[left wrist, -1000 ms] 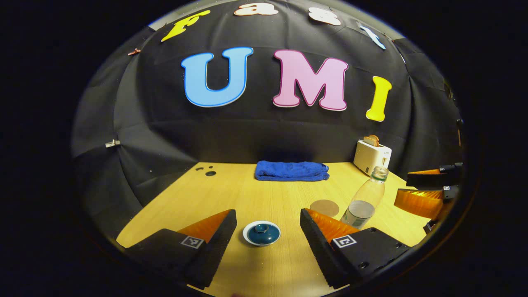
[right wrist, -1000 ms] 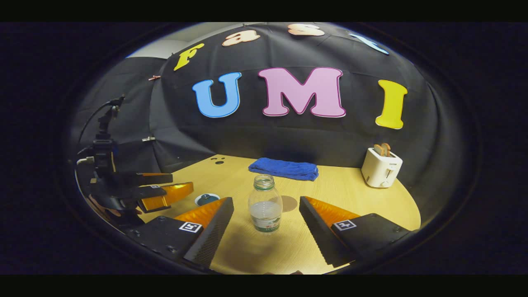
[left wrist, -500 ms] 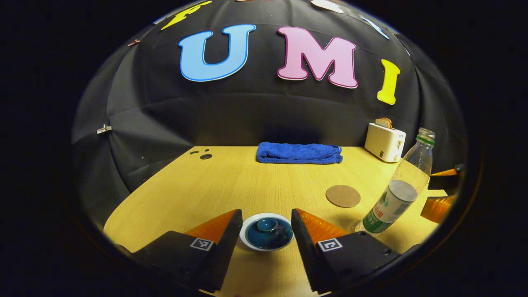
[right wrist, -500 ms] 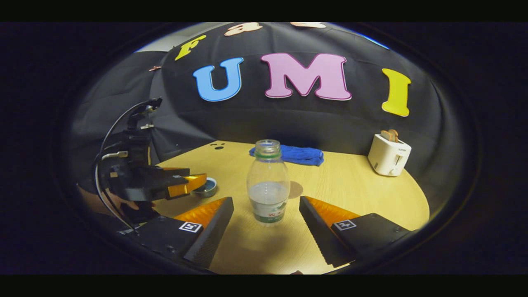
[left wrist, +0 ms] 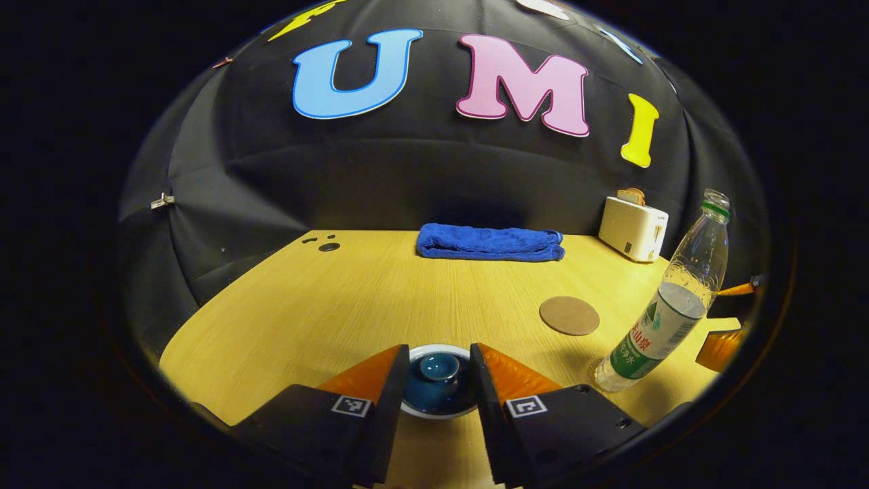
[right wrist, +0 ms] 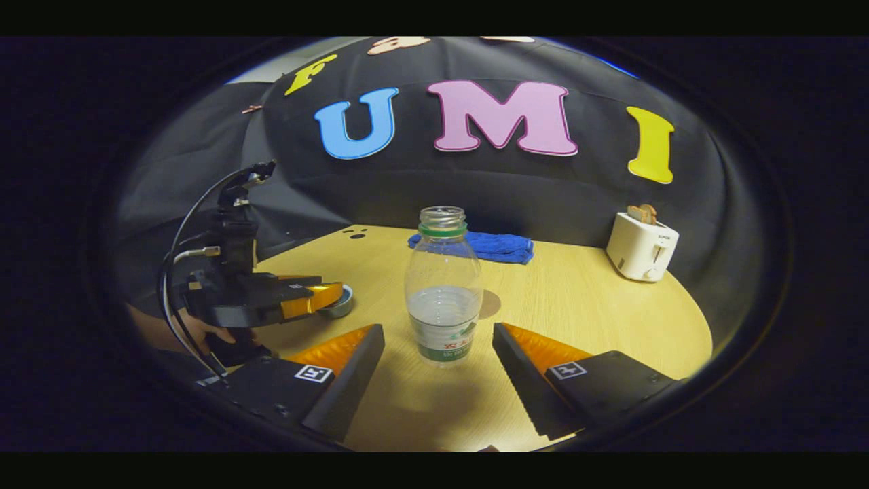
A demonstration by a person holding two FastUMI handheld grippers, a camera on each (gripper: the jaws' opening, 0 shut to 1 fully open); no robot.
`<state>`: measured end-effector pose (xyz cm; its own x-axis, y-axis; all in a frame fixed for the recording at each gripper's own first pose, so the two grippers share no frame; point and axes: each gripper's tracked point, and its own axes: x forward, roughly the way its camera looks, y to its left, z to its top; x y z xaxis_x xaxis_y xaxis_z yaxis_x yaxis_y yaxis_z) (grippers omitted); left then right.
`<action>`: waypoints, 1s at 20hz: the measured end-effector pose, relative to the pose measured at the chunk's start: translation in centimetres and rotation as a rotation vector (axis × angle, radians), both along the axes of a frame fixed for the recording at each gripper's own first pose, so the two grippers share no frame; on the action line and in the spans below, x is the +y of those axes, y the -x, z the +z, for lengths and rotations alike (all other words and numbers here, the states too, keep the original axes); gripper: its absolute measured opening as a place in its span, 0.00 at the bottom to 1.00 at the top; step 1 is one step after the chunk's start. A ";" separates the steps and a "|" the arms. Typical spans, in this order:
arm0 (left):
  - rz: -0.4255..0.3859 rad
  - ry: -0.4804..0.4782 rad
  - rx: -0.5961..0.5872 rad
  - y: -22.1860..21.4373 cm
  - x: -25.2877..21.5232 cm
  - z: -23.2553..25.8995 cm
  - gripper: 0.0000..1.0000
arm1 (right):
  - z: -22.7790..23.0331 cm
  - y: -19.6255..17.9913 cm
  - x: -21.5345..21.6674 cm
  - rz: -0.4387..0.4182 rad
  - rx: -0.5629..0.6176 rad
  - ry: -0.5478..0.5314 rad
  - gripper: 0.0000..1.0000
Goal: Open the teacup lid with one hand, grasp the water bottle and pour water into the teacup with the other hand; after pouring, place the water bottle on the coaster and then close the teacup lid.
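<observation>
two hand-held grippers are at work, one per target. at the left of the counter (left wrist: 305, 305), the left hand-held gripper (left wrist: 438, 370) has its fingers on either side of the teacup lid (left wrist: 438, 368), narrowed close around the knob; whether they already press on it i cannot tell. the teacup (left wrist: 434, 407) sits directly under that gripper at the near edge, so the left one is plainly the nearer to the lid. the knob points straight up, and i judge the coming move to be a pinch and a vertical lift.

moving right, the round coaster (left wrist: 569, 315) lies flat just beyond the bottle, a little to its right in the right gripper view. the water bottle (right wrist: 442, 288) stands upright between the teacup and the coaster, long axis vertical, open mouth up, about a third full. it stands dead ahead of the right hand-held gripper (right wrist: 438, 370), whose fingers are spread wide and clear of it on both sides. that gripper needs only to advance and close on the bottle's body.

farther right, at the back, are a blue towel (left wrist: 490, 242) and a toaster (right wrist: 641, 252).
</observation>
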<state>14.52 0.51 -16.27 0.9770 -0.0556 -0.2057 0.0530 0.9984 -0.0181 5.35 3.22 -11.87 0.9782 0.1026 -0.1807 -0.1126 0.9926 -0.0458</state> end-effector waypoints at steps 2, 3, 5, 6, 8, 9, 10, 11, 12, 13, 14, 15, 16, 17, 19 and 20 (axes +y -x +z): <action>0.005 -0.005 0.006 -0.1 0.0 -0.2 0.46 | 0.1 -0.4 0.0 -0.004 -0.005 -0.004 0.99; 0.005 -0.001 0.006 0.0 0.0 -0.2 0.41 | 0.1 -0.5 -0.1 -0.007 -0.007 -0.007 0.99; 0.005 0.001 0.007 0.0 0.0 -0.3 0.31 | 0.1 -0.7 -0.1 -0.015 -0.011 -0.013 0.99; 0.004 -0.001 0.007 0.0 0.0 -0.2 0.35 | 0.2 -0.9 -0.2 -0.020 -0.014 -0.010 0.99; 0.003 0.002 -0.002 -0.1 0.0 0.2 0.32 | 0.3 -1.2 -0.3 -0.027 -0.023 -0.006 0.99; 0.003 0.014 -0.004 -0.2 0.0 0.2 0.30 | 0.2 -1.4 -0.3 -0.030 -0.025 -0.008 0.99; 0.001 0.031 -0.005 -0.2 -0.1 0.4 0.29 | 0.2 -1.5 -0.3 -0.034 -0.029 -0.013 0.99; 0.002 0.043 -0.010 -0.1 -0.1 0.7 0.28 | 0.2 -1.8 -0.4 -0.039 -0.033 -0.019 0.99; 0.006 0.044 -0.017 0.0 0.0 1.1 0.28 | 0.3 -2.0 -0.3 -0.045 -0.037 -0.025 0.99; 0.004 0.040 -0.024 0.1 -0.1 1.3 0.28 | 0.3 -2.3 -0.4 -0.050 -0.040 -0.031 0.99; 0.005 0.031 -0.029 0.1 0.0 1.7 0.28 | 0.4 -2.6 -0.4 -0.053 -0.042 -0.037 0.99; 0.003 0.028 -0.033 0.1 0.0 2.0 0.28 | 0.4 -2.7 -0.3 -0.055 -0.046 -0.042 0.99; 0.002 0.027 -0.034 0.2 0.0 2.2 0.28 | 0.4 -2.9 -0.3 -0.058 -0.050 -0.044 0.99; 0.002 0.027 -0.035 0.4 0.0 2.3 0.28 | 0.3 -3.2 -0.3 -0.061 -0.052 -0.042 0.99; 0.005 0.030 -0.037 1.0 0.2 2.6 0.28 | 0.1 -3.5 -0.5 -0.071 -0.052 -0.032 0.99; 0.004 0.033 -0.035 1.3 0.2 2.6 0.28 | 0.0 -3.7 -0.7 -0.079 -0.057 -0.033 0.99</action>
<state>13.20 0.74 -13.63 0.9838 -0.0580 -0.1698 0.0502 0.9975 -0.0497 9.08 2.50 -11.82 0.9920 0.0293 -0.1226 -0.0316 0.9994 -0.0170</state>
